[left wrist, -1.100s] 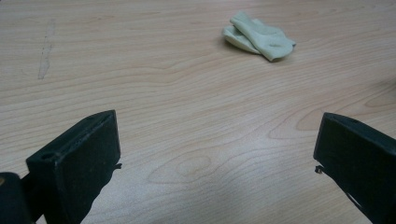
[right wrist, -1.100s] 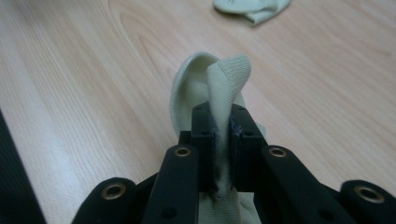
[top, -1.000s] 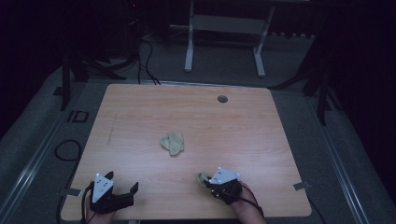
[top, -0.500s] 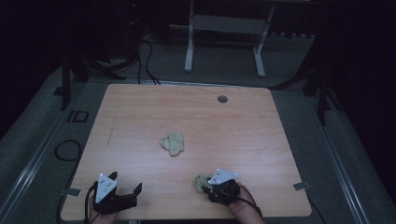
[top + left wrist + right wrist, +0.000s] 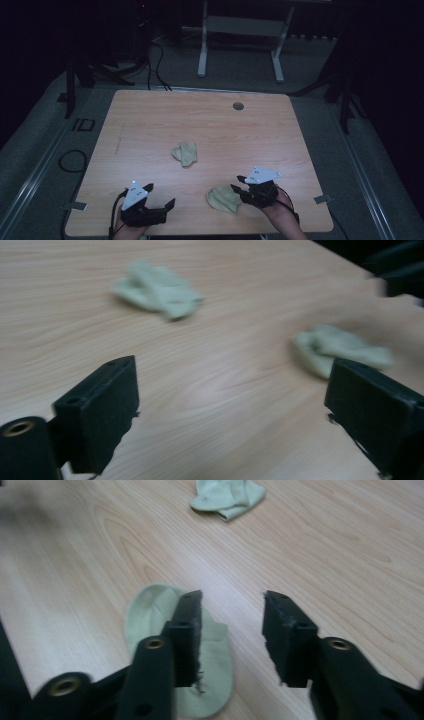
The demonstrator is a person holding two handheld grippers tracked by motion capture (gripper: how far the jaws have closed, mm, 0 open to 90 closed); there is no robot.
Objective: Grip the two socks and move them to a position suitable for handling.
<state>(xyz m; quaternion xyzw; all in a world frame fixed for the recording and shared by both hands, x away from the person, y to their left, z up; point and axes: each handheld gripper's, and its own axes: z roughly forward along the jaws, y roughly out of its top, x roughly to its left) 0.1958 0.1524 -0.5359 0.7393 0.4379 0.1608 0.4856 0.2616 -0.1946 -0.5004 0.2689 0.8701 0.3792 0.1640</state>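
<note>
Seemingly little was done yet: one pale green cloth lay mid-table; another sat flat beside the right gripper, released; the left gripper gaped empty.

A wooden table with a round grommet, black cables and a white stand behind.
</note>
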